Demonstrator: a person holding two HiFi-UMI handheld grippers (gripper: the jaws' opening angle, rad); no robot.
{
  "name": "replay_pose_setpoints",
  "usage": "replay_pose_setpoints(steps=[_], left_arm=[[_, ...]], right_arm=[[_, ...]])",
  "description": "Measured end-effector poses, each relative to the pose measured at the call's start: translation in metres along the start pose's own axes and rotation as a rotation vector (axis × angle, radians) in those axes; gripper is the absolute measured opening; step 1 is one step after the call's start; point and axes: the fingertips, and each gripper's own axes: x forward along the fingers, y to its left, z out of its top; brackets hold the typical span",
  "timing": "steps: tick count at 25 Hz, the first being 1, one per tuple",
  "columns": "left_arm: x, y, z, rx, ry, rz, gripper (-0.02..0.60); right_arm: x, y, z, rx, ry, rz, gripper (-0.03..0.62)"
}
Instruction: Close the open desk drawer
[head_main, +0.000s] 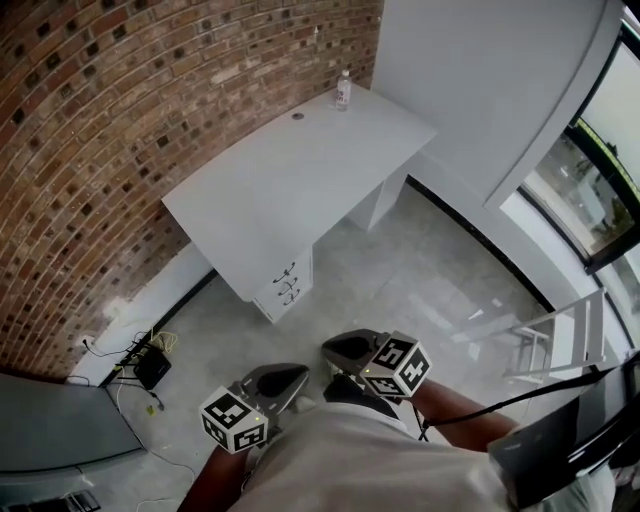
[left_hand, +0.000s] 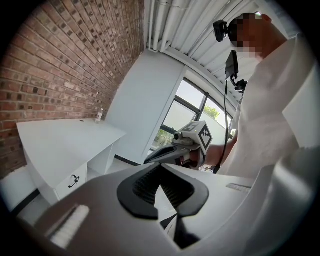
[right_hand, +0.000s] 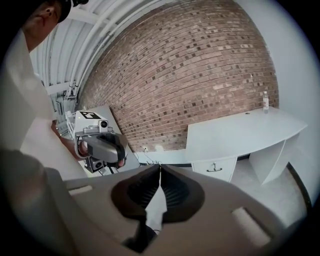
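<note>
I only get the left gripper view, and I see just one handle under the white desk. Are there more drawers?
Observer: Yes. The head view shows three drawer handles stacked one above another under the desk.
Operator: Is the other hand-held gripper holding something?
Observer: No. The right gripper view shows the right hand-held gripper shut, with nothing between its jaws.
Operator: Anything on the floor?
Observer: A black box with cables lies by the brick wall.

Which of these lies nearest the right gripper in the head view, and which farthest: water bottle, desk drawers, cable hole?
1. Desk drawers, under the desk's near end.
2. Cable hole, on the far desktop.
3. Water bottle, at the far corner.
</note>
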Motion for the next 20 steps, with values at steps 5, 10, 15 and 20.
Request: replay_pose_setpoints(steps=[5, 10, 15, 20], left_arm=[[-0.003, -0.006, -0.004, 0.004, -0.002, -0.002, 0.005], [-0.001, -0.010, -0.007, 0.012, 0.011, -0.006, 0.005], [-0.002, -0.012, -0.009, 0.005, 0.007, 0.001, 0.005], [0.000, -0.015, -0.012, 0.006, 0.017, -0.001, 0.005]], right_arm=[[-0.001, 0.011, -0.001, -0.035, 0.005, 0.005, 0.005], [-0.003, 0.020, -0.006, -0.080, 0.015, 0.012, 0.003], [-0.006, 0.026, -0.008, -0.082, 0.012, 0.018, 0.003], [-0.011, 0.025, -0.012, -0.085, 0.011, 0.011, 0.003]])
